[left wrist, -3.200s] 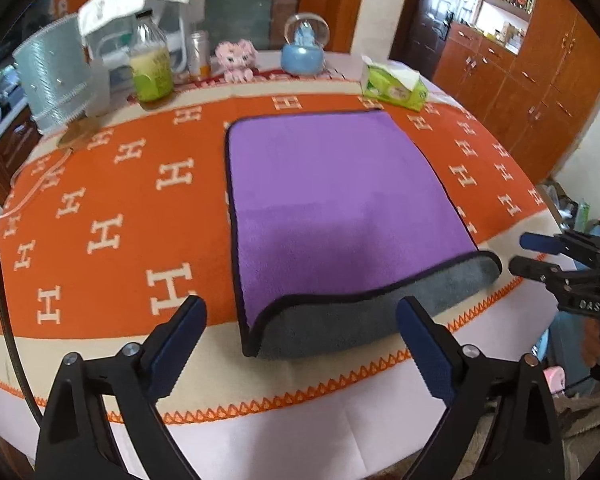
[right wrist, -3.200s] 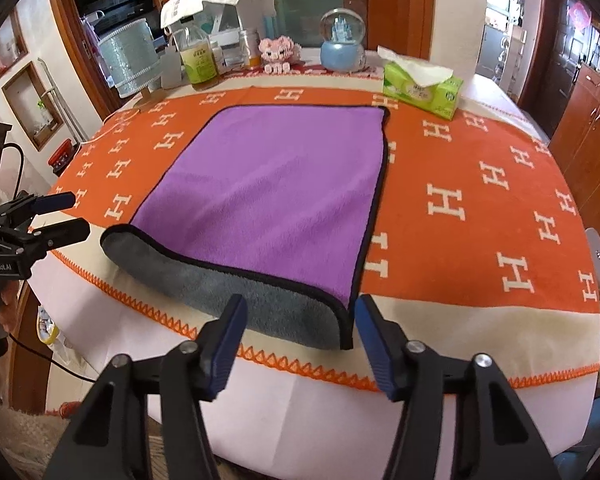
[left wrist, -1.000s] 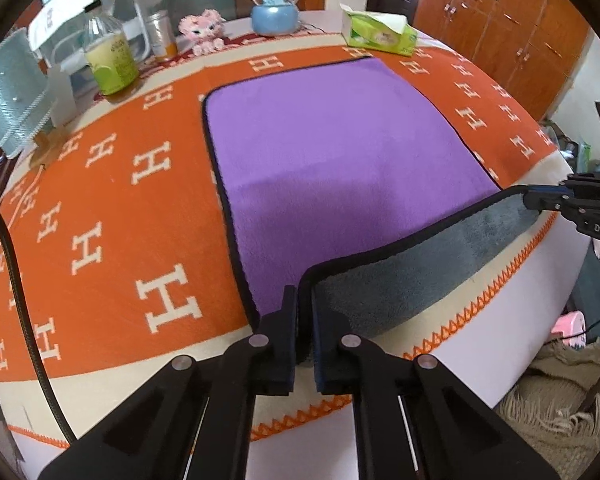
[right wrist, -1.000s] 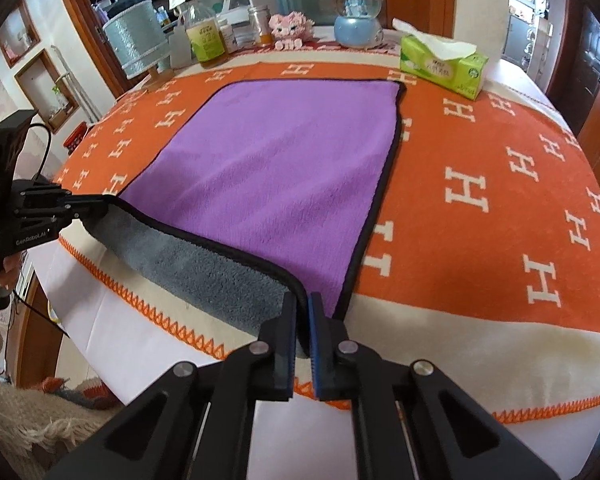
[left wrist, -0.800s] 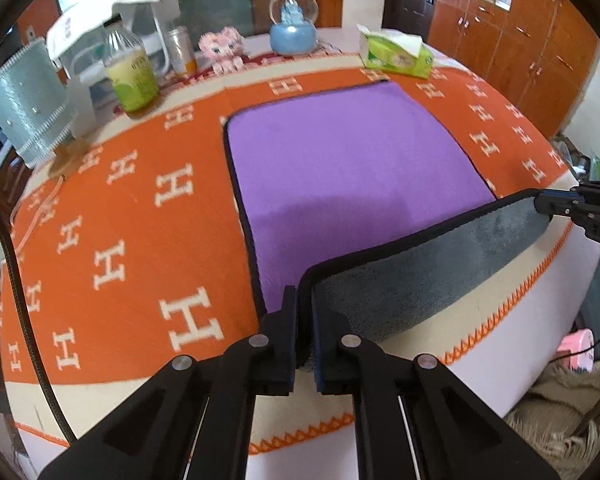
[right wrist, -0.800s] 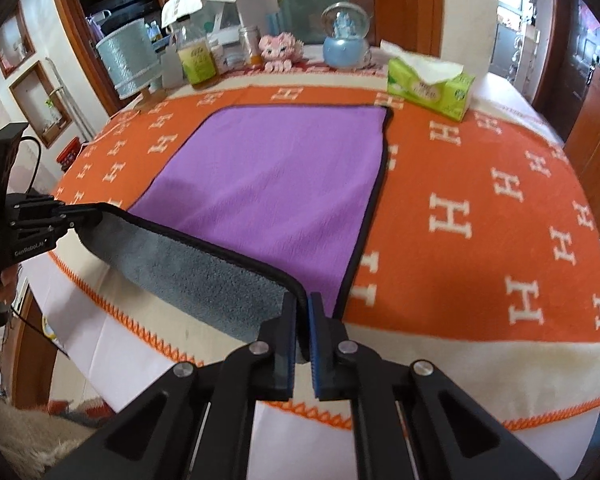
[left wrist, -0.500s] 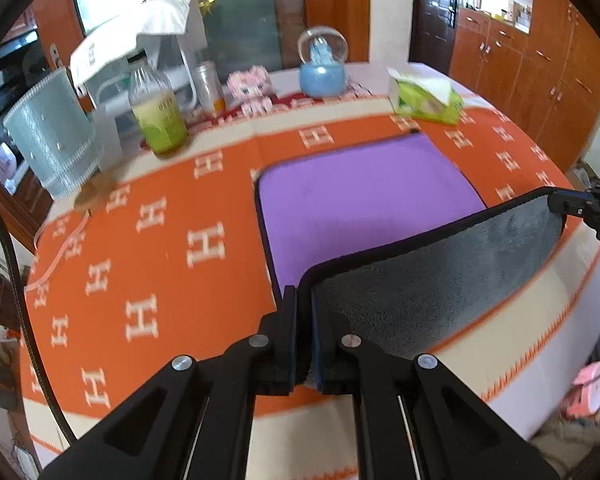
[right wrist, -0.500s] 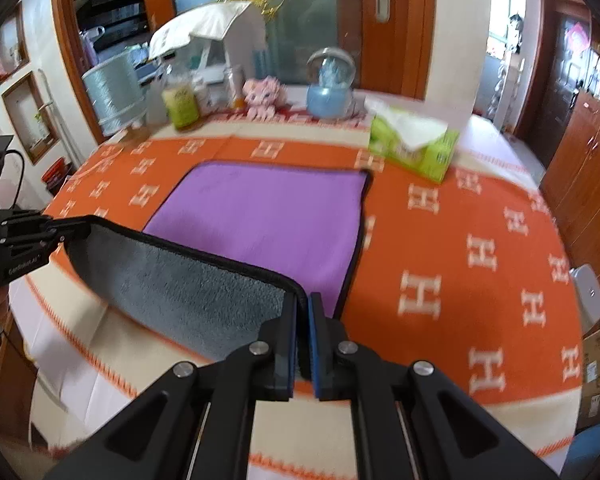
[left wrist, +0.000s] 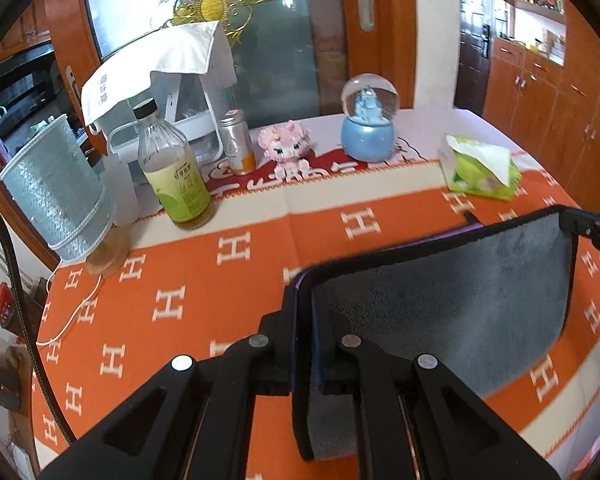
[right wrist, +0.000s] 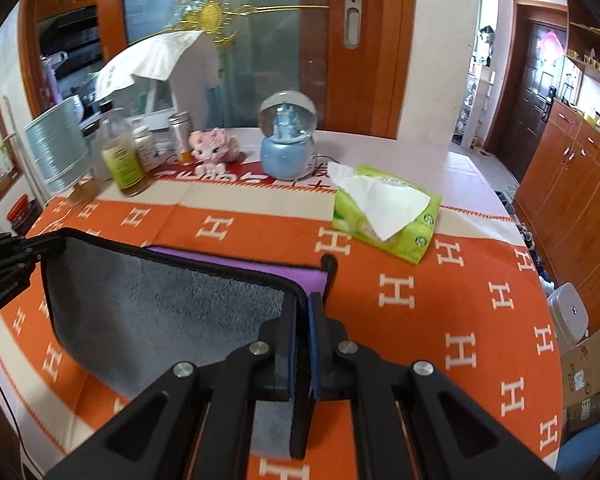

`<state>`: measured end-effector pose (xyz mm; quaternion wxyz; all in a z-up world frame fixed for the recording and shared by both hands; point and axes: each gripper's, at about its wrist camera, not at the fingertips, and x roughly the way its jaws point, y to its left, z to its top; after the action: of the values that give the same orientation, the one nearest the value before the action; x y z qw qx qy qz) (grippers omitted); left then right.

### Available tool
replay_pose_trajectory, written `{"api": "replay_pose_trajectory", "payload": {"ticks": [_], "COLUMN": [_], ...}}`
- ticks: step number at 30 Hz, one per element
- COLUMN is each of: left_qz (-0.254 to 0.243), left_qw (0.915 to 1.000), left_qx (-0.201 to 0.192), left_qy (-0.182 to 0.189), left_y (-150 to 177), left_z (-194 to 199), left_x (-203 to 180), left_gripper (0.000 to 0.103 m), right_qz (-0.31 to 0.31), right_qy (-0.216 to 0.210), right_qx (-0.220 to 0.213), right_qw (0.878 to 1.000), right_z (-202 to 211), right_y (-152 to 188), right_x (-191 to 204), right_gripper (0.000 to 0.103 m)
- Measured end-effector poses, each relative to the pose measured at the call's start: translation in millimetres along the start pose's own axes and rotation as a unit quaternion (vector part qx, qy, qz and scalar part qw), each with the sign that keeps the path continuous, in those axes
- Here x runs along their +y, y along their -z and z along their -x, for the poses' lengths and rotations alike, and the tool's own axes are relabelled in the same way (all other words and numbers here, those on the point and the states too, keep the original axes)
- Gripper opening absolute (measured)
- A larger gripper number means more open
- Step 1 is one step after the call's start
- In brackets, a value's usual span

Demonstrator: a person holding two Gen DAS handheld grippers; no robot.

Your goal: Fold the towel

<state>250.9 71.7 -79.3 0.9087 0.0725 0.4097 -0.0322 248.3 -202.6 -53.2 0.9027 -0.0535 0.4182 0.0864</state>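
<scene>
Both grippers are pinching the towel (left wrist: 460, 304) by its near corners and holding that edge up above the counter (left wrist: 204, 280), so the grey underside is facing the cameras while a strip of the purple face is lying flat on the orange H-patterned cloth beyond it. The left gripper (left wrist: 304, 320) is clamping its fingers narrowly on the black-trimmed left corner, and the right gripper (right wrist: 303, 320) is doing the same on the right corner; each is showing at the far end of the raised edge in the other's view. Behind the towel, well apart from it, are standing a green tissue pack (right wrist: 384, 216), a snow globe (left wrist: 370, 118), a pink plush toy (left wrist: 284, 144) and a bottle (left wrist: 174, 172).
</scene>
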Motion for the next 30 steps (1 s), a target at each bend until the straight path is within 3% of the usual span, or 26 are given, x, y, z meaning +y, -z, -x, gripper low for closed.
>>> {"api": "replay_pose_trajectory", "payload": {"ticks": [15, 30], "left_qz": [0.035, 0.057], "left_qw": [0.9974, 0.9934], "left_qx": [0.050, 0.082], "left_qy": [-0.038, -0.057], "left_y": [-14, -10], "left_z": [-100, -139], "left_x": [-7, -12], "left_gripper": [0.004, 0.005], "right_qz": [-0.004, -0.015], "right_qy": [0.032, 0.058], "right_qx": [0.039, 0.083], "right_qw": [0.999, 0.995], "right_z": [-84, -133], "right_y": [-22, -14], "right_x": [-4, -3], "right_gripper": [0.005, 0.005]}}
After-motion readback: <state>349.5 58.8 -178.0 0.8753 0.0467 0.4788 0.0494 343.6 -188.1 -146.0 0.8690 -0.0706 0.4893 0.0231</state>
